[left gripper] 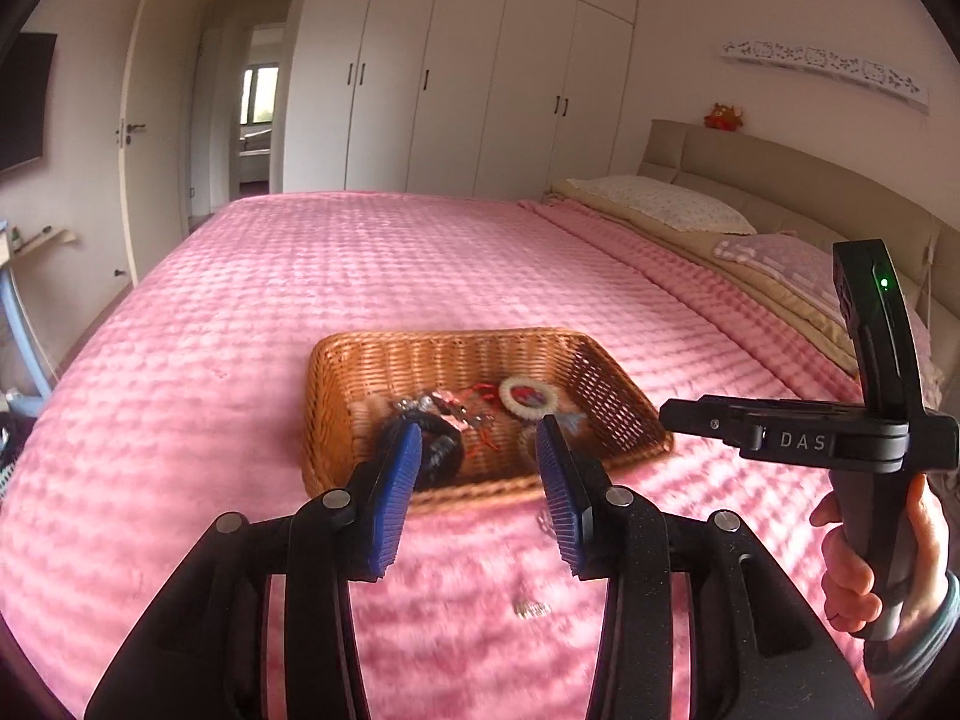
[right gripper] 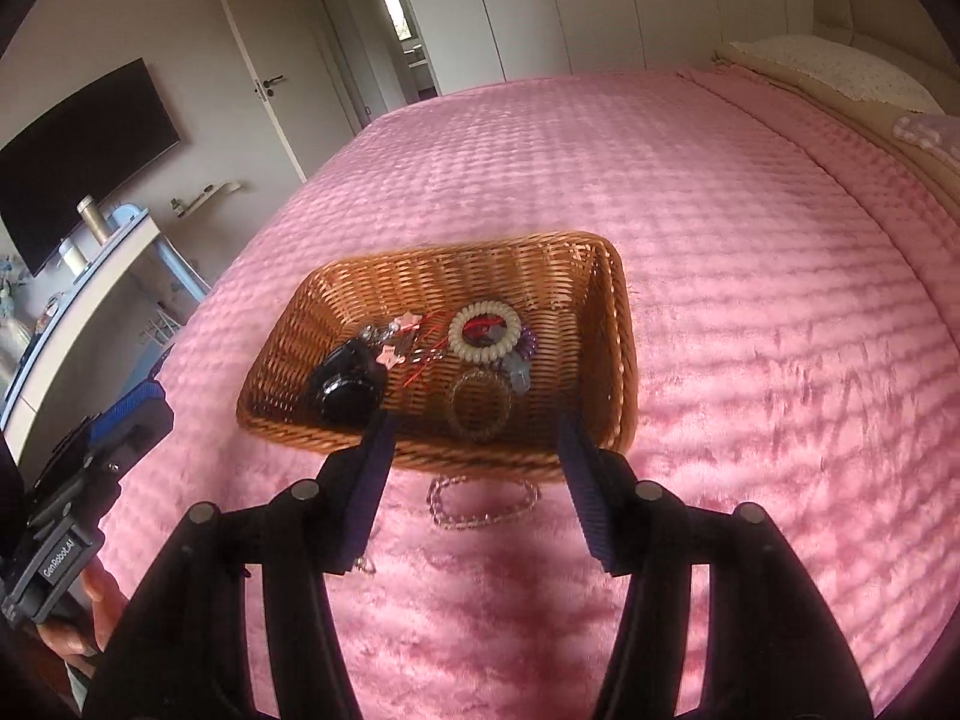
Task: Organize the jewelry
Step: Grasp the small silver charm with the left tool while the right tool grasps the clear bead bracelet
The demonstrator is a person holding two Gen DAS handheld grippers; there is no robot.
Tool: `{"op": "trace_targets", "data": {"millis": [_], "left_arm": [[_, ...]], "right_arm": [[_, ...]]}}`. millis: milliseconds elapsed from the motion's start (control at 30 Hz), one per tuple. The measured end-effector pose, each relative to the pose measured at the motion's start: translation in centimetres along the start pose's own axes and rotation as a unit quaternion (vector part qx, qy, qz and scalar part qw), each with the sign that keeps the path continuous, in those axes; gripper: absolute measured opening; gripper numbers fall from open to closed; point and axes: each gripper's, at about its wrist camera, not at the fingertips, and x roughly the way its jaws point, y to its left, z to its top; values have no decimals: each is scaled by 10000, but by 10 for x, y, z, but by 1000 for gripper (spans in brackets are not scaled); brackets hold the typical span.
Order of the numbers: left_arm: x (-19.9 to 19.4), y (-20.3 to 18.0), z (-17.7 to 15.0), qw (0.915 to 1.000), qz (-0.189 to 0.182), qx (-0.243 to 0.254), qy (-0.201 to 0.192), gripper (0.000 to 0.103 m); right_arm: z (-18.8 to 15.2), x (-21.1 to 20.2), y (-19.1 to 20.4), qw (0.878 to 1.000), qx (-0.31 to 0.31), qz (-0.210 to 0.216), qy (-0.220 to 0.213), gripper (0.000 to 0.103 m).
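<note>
A brown wicker basket (left gripper: 372, 360) (right gripper: 540, 258) sits on the pink bedspread. It holds a white coil bracelet (right gripper: 485, 331), a black piece (right gripper: 348, 387), a gold-brown bangle (right gripper: 480, 405), pink star clips and purple beads. A clear bead bracelet (right gripper: 483, 501) lies on the bedspread just in front of the basket. A small metal piece (left gripper: 531, 608) lies on the bedspread nearer to me. My left gripper (left gripper: 477, 468) is open and empty above the basket's near edge. My right gripper (right gripper: 474, 450) is open and empty above the bead bracelet.
The pink bedspread (left gripper: 360, 264) covers a wide bed. Pillows (left gripper: 660, 207) and a headboard are at the right. White wardrobes (left gripper: 468, 72) stand behind. A desk (right gripper: 90, 282) and a wall TV (right gripper: 78, 150) are at the left.
</note>
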Motion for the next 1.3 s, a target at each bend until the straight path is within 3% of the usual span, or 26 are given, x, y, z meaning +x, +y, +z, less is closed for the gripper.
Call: {"op": "trace_targets", "data": {"millis": [267, 400, 567, 667, 933, 1100, 1300], "left_arm": [[-10, -16, -43, 9988, -282, 186, 344, 39], [15, -11, -68, 9948, -480, 205, 872, 39], [47, -4, -92, 9879, -664, 107, 1395, 38], [59, 0, -98, 9878, -528, 84, 1464, 37], [73, -4, -101, 9838, -780, 202, 1601, 37], [79, -13, -103, 9814, -789, 407, 1703, 37], [93, -18, -99, 9801, -646, 614, 1775, 37]], "right_arm": [[-37, 0, 5, 9995, -179, -179, 188, 52], [-49, 17, -2, 9991, -107, -226, 348, 38], [-53, 48, -16, 9981, 112, -346, 497, 32], [-53, 67, -25, 9969, 268, -455, 589, 31], [-45, 104, -24, 9950, 225, -760, 614, 31], [-46, 109, -7, 9929, -272, -990, 602, 10], [-60, 93, -8, 9915, -352, -1127, 554, 9]]}}
